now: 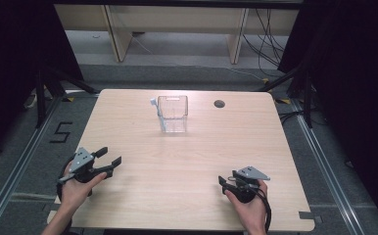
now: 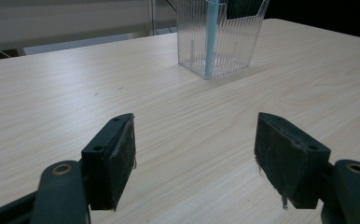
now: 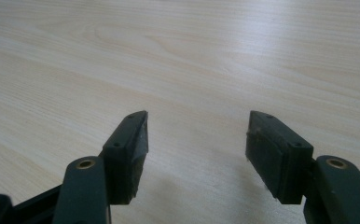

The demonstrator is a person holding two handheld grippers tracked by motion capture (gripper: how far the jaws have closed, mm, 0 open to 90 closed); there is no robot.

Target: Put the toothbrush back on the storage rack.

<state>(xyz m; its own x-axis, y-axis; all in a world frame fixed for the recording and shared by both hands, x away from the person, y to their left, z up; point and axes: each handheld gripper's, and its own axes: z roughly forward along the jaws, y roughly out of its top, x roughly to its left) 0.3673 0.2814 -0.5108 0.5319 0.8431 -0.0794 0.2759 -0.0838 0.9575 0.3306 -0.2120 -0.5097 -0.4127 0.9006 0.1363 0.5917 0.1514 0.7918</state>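
Tabletop: clear holder well beyond both grippers' spread fingers.

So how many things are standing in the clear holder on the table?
1: a toothbrush standing upright at one side of the clear holder, at the table's far middle. Nothing else shows through its walls.

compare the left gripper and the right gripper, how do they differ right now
The left gripper sits near the table's left edge, aimed toward the clear container; the right gripper sits near the front right, aimed leftward over bare wood. The left's jaws gape somewhat wider than the right's. Both are open, empty and hand-held.
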